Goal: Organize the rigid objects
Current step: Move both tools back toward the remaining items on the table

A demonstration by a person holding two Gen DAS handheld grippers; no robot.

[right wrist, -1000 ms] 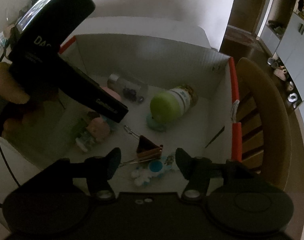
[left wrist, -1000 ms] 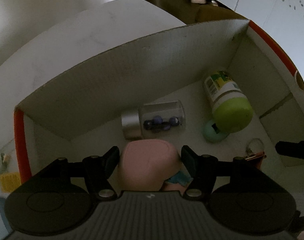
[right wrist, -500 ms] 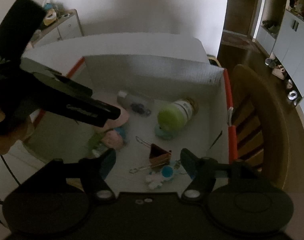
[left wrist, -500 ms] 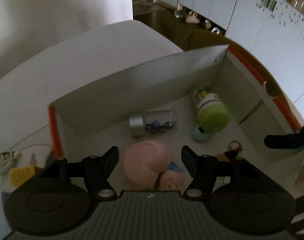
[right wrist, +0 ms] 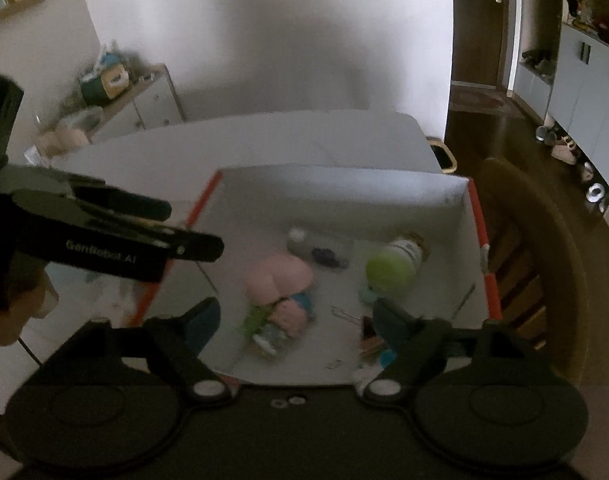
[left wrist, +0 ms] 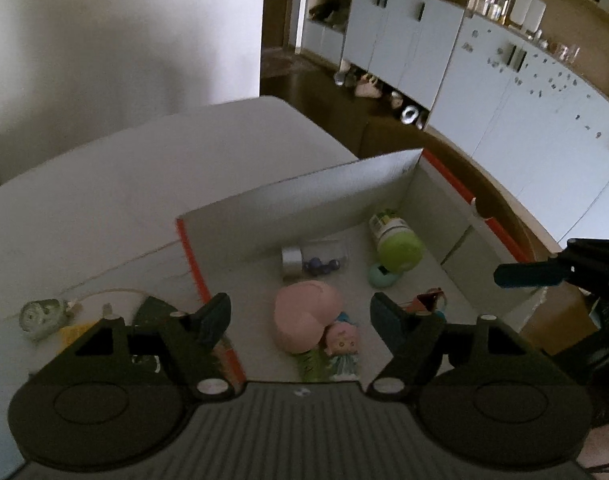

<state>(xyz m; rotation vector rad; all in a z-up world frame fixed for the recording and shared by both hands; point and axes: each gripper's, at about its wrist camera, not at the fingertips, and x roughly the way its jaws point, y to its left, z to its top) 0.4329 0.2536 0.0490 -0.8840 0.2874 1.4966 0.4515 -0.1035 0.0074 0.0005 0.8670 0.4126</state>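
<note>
- Box (left wrist: pixel 304 200) on the white table (left wrist: pixel 144 184) — holds a pink toy (left wrist: pixel 304 316) at centre, green-capped bottle (left wrist: pixel 396 240) at two o'clock, doll (left wrist: pixel 342 340) at six.
- Left gripper (left wrist: pixel 300 316), marked "GenRobot.AI": jaws opening, empty.
- Right gripper (right wrist: pixel 296 316): jaws opening, empty.
- Chair (right wrist: pixel 544 264) at three o'clock.

walls: plain white wall (right wrist: pixel 288 40)
floor: dark wood floor (left wrist: pixel 304 76)
furniture: pale blue cabinets (left wrist: pixel 484 76), wooden chair (right wrist: pixel 544 240), white worktop (left wrist: pixel 104 200), low sideboard (right wrist: pixel 152 96)
door: dark door (right wrist: pixel 480 20)
light: dim
</note>
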